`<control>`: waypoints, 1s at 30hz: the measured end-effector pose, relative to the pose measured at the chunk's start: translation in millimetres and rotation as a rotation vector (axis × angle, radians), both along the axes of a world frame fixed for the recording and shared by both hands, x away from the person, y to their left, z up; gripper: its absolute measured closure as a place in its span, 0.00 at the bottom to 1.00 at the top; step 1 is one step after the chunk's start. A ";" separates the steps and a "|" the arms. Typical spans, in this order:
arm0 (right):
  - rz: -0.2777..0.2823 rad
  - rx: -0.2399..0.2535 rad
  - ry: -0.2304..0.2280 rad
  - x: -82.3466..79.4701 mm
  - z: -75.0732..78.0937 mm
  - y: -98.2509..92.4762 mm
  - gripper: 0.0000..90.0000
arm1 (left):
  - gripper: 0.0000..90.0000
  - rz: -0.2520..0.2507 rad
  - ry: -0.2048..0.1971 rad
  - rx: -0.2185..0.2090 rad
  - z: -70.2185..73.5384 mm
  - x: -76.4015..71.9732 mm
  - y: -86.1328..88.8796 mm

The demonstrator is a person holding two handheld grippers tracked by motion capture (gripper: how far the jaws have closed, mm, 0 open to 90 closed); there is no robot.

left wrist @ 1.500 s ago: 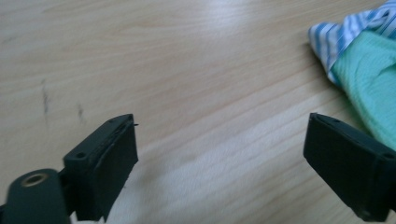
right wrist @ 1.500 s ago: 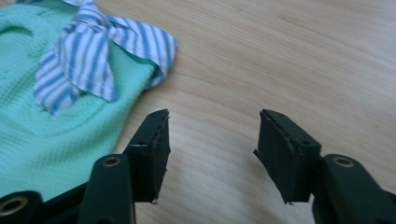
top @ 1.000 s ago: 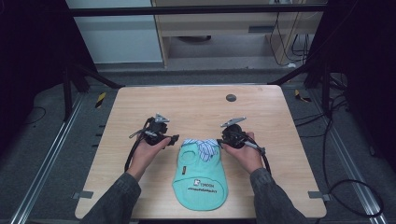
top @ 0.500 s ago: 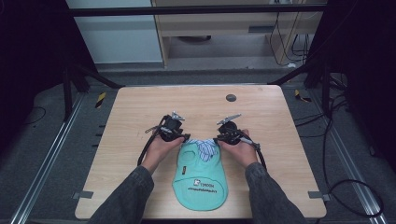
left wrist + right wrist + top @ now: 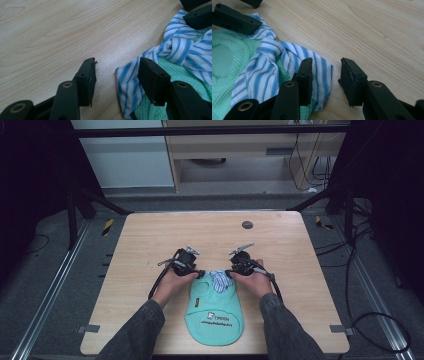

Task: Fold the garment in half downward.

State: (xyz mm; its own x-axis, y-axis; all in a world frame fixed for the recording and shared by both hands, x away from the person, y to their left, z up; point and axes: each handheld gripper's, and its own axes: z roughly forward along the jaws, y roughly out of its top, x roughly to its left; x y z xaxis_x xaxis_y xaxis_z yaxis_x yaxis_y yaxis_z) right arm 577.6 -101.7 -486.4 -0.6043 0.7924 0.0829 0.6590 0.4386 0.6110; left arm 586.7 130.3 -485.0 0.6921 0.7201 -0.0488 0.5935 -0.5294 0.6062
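A mint-green knit garment (image 5: 214,312) with a printed logo lies flat near the table's front edge. A blue-and-white striped cloth strip (image 5: 218,279) is knotted at its top. My left gripper (image 5: 200,272) sits at the strip's left end and my right gripper (image 5: 229,272) at its right end. In the left gripper view the left gripper (image 5: 117,75) is open. Its jaws have just been opening, and the striped end (image 5: 126,82) lies loose between them. In the right gripper view the right gripper (image 5: 328,80) is open too. Its jaws have also just been opening, over the other striped end (image 5: 320,70).
The wooden table (image 5: 150,240) carries a small dark round disc (image 5: 247,225) near its far edge. Dark frame posts and cables stand around the table. Bare wood lies on both sides of the garment.
The left hand has moved right and down to the striped strip. The right hand has shifted slightly left toward it. The garment lies where it was.
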 end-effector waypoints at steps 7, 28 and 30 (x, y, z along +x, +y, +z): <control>0.024 -0.034 -0.008 0.5 0.4 4.3 0.65 | 0.56 -0.020 -0.013 -0.012 -1.2 -2.3 -0.6; 0.153 -0.044 -0.105 -16.1 24.3 6.2 0.94 | 0.94 -0.089 -0.056 -0.073 27.9 -15.2 3.3; 0.161 -0.040 -0.124 -19.8 33.0 4.1 0.94 | 0.94 -0.096 -0.068 -0.080 33.9 -17.4 3.0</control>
